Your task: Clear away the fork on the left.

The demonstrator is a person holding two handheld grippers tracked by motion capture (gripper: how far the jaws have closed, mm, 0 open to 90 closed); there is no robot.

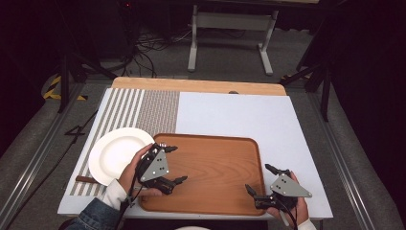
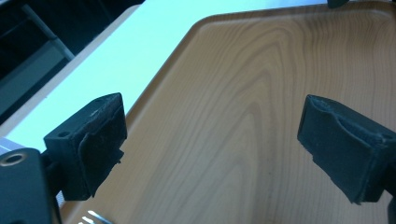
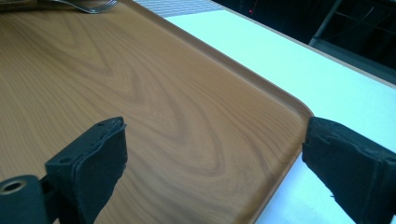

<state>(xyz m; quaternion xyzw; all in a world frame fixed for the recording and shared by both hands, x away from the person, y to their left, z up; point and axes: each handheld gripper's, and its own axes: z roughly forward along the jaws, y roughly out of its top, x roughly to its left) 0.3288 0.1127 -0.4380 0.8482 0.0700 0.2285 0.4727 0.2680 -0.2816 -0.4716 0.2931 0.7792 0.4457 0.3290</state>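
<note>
Both black grippers sit at the near edge, over a wooden tray [image 1: 215,167] lying empty on the white table [image 1: 239,115]. Left of the tray rests a white plate [image 1: 117,153] on a striped mat [image 1: 139,110]. Left gripper [image 1: 173,164], jaws spread, grasps nothing above the tray's left end; right gripper [image 1: 258,178], likewise spread and empty, straddles the tray's right rim.

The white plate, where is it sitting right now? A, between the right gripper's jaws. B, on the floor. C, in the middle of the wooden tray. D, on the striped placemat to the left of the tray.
D: in the high view the white plate lies on the striped placemat, left of the wooden tray.
</note>
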